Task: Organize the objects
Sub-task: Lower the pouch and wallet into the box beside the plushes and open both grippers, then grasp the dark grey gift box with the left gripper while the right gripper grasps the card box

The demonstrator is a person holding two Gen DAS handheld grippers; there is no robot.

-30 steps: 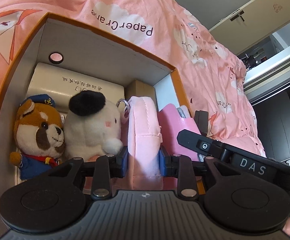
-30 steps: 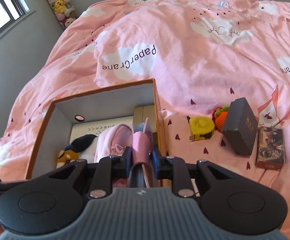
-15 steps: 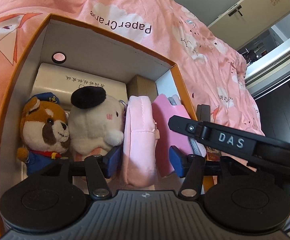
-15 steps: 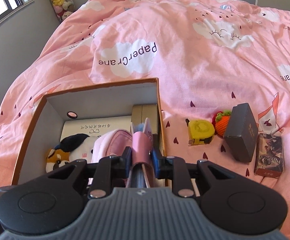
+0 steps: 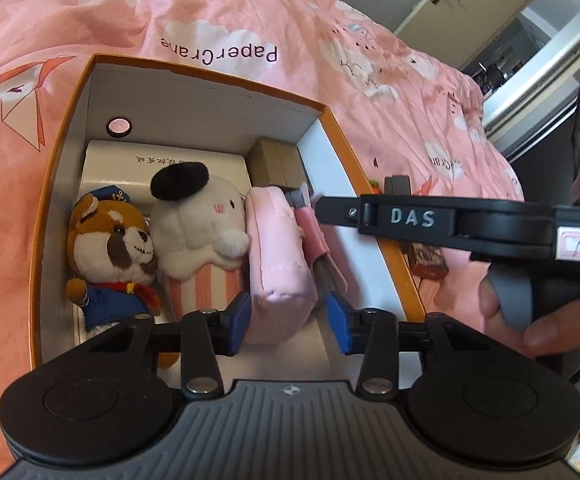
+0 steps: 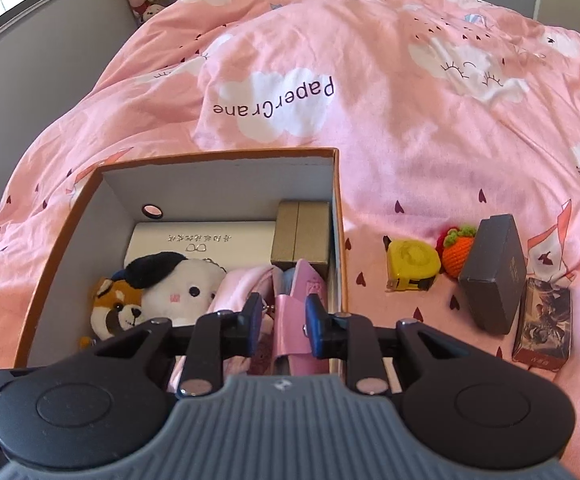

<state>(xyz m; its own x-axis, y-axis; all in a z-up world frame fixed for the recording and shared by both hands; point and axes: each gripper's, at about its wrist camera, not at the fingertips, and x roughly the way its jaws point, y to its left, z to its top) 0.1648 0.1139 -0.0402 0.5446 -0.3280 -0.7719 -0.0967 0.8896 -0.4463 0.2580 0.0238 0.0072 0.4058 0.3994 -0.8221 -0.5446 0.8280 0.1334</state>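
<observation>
Box (image 6: 340, 216): orange-rimmed, open, on the pink bed (image 6: 410, 120).

Contents, left to right:
- fox plush (image 5: 109, 248) and white plush (image 5: 197, 224), upright, touching
- pink pouch (image 5: 277, 256), on edge against the white plush
- pink wallet (image 6: 294, 320), on edge between pouch and right wall
- far end: white case (image 5: 161, 164) and brown carton (image 6: 300, 232), side by side

Outside, on the bed right of the box: tape measure (image 6: 412, 266), knit carrot (image 6: 458, 252), grey box (image 6: 494, 276), card pack (image 6: 544, 324), close together.

Left tool (image 5: 287, 320): spread, one pad at each side of the pouch's near end, not pinching it.

Right tool (image 6: 283, 324): spread a little, pads just off the wallet's faces; contact cannot be told.

Key relation: the wallet's long axis runs near to far, in line with the right tool's fingers, so that tool should lift straight back out. The loose items lie right of the box, nearer the right hand; likely next.
</observation>
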